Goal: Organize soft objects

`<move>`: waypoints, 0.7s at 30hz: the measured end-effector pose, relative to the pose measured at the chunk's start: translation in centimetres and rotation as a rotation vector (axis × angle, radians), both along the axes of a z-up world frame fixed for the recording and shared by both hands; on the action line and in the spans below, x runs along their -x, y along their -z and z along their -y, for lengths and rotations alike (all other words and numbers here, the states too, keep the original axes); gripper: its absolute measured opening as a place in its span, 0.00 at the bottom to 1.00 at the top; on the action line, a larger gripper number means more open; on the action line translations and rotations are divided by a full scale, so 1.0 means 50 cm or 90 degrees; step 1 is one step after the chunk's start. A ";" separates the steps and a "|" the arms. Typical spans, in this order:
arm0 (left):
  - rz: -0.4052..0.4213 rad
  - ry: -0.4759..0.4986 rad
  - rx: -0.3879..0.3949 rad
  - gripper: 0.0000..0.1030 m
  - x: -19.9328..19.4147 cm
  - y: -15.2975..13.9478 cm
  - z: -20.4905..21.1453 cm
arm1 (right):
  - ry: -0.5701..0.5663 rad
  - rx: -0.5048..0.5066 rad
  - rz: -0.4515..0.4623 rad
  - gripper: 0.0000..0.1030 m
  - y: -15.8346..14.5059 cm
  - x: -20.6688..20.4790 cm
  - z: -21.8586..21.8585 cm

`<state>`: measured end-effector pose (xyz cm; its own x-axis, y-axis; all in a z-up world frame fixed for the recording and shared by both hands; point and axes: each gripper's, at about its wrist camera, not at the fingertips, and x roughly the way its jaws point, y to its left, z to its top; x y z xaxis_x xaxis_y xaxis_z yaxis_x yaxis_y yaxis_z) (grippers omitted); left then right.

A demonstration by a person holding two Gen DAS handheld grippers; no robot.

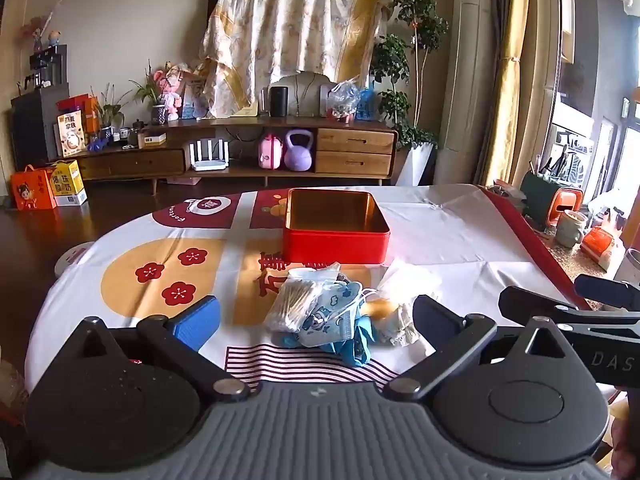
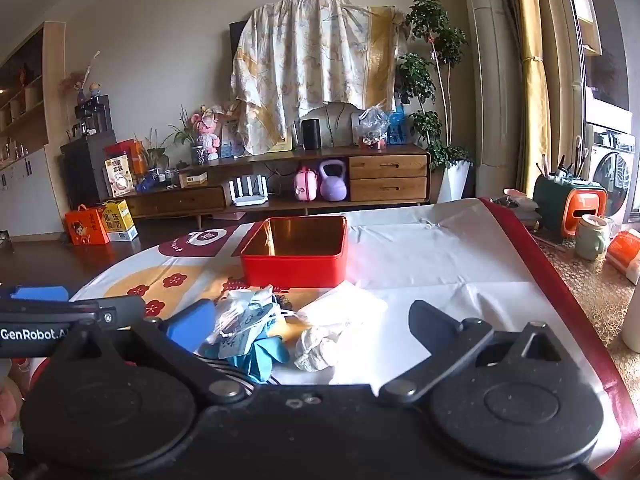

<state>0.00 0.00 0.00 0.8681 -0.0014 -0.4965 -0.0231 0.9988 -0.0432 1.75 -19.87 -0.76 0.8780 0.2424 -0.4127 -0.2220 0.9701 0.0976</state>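
Observation:
An open red tin box [image 1: 335, 240] with a gold inside stands empty on the table; it also shows in the right wrist view [image 2: 294, 266]. In front of it lies a pile: a clear bag of cotton swabs [image 1: 290, 304], patterned blue face masks [image 1: 332, 316], blue gloves [image 2: 260, 354] and crumpled white tissue [image 1: 400, 320], which the right wrist view shows too [image 2: 320, 348]. My left gripper [image 1: 316, 322] is open, its fingers either side of the pile, just short of it. My right gripper [image 2: 314, 326] is open around the tissue and masks.
The table has a white, red and orange printed cloth [image 1: 460, 236]. A green cup [image 2: 592, 236], a green and orange holder [image 2: 568, 204] and packets stand past its right edge. A TV cabinet [image 1: 248, 152] is beyond.

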 end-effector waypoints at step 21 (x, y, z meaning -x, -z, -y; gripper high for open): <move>-0.010 -0.005 -0.009 1.00 0.009 -0.003 0.003 | -0.002 0.008 0.005 1.00 -0.002 0.005 -0.006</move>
<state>-0.47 -0.14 0.12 0.8601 0.0131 -0.5100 -0.0322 0.9991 -0.0285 1.49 -19.59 -0.65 0.8804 0.2408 -0.4085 -0.2265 0.9704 0.0839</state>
